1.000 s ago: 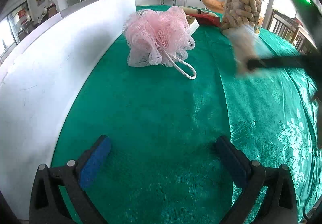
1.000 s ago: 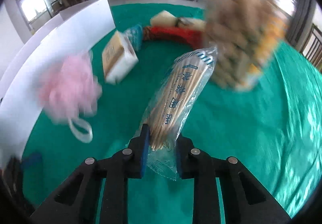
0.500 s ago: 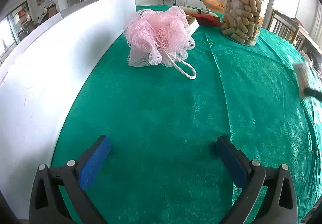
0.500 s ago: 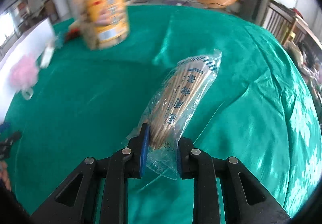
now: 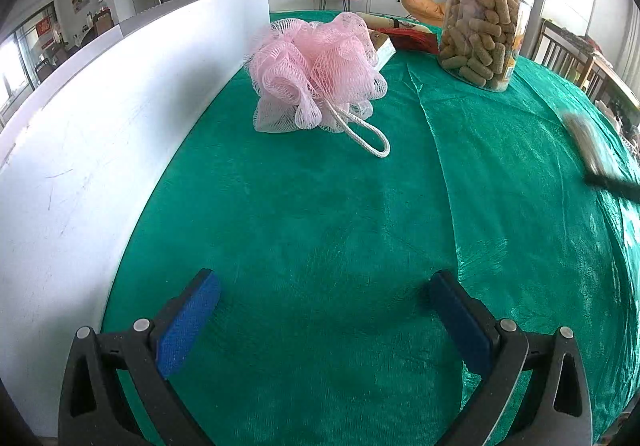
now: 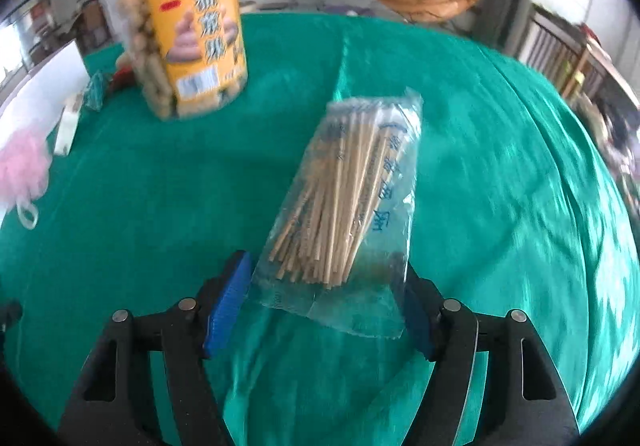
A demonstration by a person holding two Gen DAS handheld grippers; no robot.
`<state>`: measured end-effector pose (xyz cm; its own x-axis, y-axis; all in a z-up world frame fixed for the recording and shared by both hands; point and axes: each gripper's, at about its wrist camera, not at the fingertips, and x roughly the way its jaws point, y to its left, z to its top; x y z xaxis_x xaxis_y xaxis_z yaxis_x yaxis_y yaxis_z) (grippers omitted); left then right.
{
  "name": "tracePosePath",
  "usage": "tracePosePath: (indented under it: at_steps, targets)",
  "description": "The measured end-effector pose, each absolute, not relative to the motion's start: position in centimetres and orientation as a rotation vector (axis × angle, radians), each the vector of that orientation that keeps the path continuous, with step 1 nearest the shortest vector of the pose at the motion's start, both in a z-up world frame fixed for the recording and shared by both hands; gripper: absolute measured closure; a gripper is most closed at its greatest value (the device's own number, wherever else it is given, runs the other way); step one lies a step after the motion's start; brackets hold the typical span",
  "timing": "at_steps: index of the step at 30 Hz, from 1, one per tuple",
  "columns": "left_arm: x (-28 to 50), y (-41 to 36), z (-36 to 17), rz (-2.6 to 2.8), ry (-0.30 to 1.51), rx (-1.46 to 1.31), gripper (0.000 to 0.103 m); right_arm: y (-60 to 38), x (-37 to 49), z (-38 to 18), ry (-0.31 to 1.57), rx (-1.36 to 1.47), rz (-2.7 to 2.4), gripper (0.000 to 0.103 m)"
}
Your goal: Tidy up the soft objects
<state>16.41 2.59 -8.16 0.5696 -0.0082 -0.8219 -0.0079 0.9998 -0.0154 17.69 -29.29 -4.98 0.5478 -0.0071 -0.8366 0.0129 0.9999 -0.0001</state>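
Here, the right gripper (image 6: 324, 298) points down at the green tablecloth (image 6: 500, 181), its jaws opening. A clear plastic bag of wooden sticks (image 6: 352, 201) lies between the blue pads (image 6: 228, 302), its near end in the gap and the rest stretching away across the cloth. The pads stand clear of the bag on both sides as far as can be seen; the right-hand edge of the bag is close to that pad and contact there is hard to judge.

Beyond and to the left stands a clear jar of snack sticks (image 6: 180, 33) with an orange label. Far left in the right wrist view, a pink mesh bath pouf (image 6: 24, 165) sits by the white board (image 6: 44, 85), blurred.

The left gripper (image 5: 320, 322) hovers over bare cloth, jaws wide apart, nothing between them. Ahead of it the pouf (image 5: 316, 73) rests on the cloth just beside the board (image 5: 100, 125), its white cord loop (image 5: 368, 137) trailing toward the camera. The jar (image 5: 484, 37) is behind and to the right, well apart from the pouf. At the right edge of this view the bag (image 5: 588, 141) shows as a blur.
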Motion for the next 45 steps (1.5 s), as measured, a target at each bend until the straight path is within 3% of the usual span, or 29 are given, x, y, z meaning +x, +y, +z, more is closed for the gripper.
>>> tracePosePath:
  at_steps: [5,11,15,18,26,28,29,30,32,38,40,42,45]
  targets:
    - [16.4,2.6,-8.2,-0.001,0.965,-0.018,0.000,-28.4,12.2,-5.0,0.957,-0.032,0.014,0.027]
    - [16.3,2.9,-8.0,-0.013,0.978,-0.027,0.000,-28.6,11.6,-5.6,0.913,-0.009,0.023,0.022]
    - [17.3,4.6,-6.9,-0.053,0.976,-0.213,0.000,-28.2,11.5,-5.5,0.912,-0.010,0.022,0.021]
    - [20.0,5.9,-5.1,-0.080,0.938,-0.347,0.000,-28.1,11.5,-5.5,0.911,-0.010,0.021,0.021]
    - [30.1,6.4,-4.6,0.113,1.018,-0.281,0.001,-28.3,11.6,-5.5,0.910,-0.012,0.018,0.021]
    - [30.6,6.6,-5.2,0.071,1.005,-0.284,0.022,-28.3,11.6,-5.5,0.910,-0.012,0.018,0.021]
    - [30.5,6.5,-5.3,0.051,0.998,-0.276,0.051,-28.3,11.6,-5.5,0.910,-0.012,0.018,0.021]
    - [30.3,6.3,-5.2,0.035,0.992,-0.253,0.059,-28.3,11.6,-5.5,0.910,-0.012,0.018,0.021]
    - [28.7,5.9,-4.6,-0.014,0.955,-0.207,0.063,-28.4,11.6,-5.5,0.910,-0.010,0.016,0.021]
    - [22.7,3.5,-3.9,-0.210,1.010,-0.158,0.059,-28.4,11.6,-5.5,0.909,-0.006,0.011,0.021]
    - [20.7,2.9,-3.9,-0.229,1.033,-0.158,0.044,-28.4,11.7,-5.5,0.909,-0.006,0.011,0.021]
    - [19.7,2.3,-3.9,-0.204,1.032,-0.147,0.009,-28.4,11.7,-5.5,0.909,-0.006,0.011,0.021]
    - [18.6,1.6,-4.2,-0.196,0.995,-0.125,0.007,-28.5,11.7,-5.5,0.909,-0.007,0.011,0.021]
